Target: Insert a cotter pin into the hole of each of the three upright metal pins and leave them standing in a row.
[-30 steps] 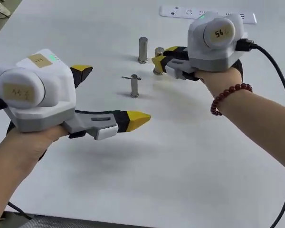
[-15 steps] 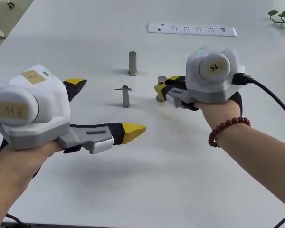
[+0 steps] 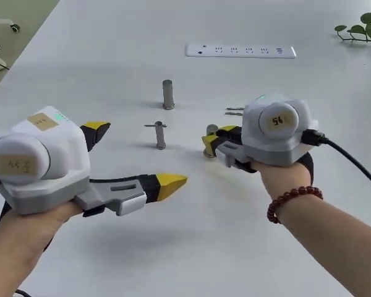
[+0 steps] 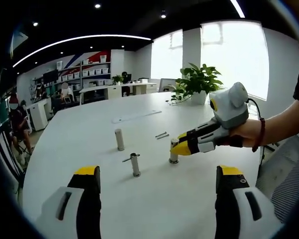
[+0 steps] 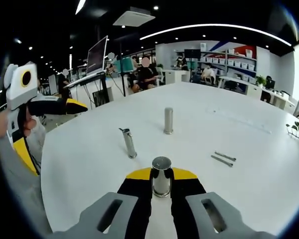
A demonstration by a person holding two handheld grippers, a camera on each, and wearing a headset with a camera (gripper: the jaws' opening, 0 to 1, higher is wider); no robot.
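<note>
progress: one of three pins fitted, by my reading; two to go.
fitted pin (image 3: 160,135): upright mid-bench (image 3: 235,235), with a cotter (image 3: 151,125) through its top, sticking out sideways.
far pin (image 3: 167,94): upright, nearer the far edge; no cotter seen in it.
held pin (image 5: 161,182): upright on the bench, top bare, no cotter seen.
right tongs (image 5: 161,175): clamped on the held pin, low on its shank.
left tongs (image 3: 133,154): spread wide, empty, hovering toward the near edge, well apart from all three pins.
loose cotter pins (image 3: 234,111): two, lying side by side just beyond the right tongs, toward the far edge.
row: the pins stand in a loose triangle, not yet a line.
left to do: cotter the far pin and the held pin, then line them up.
</note>
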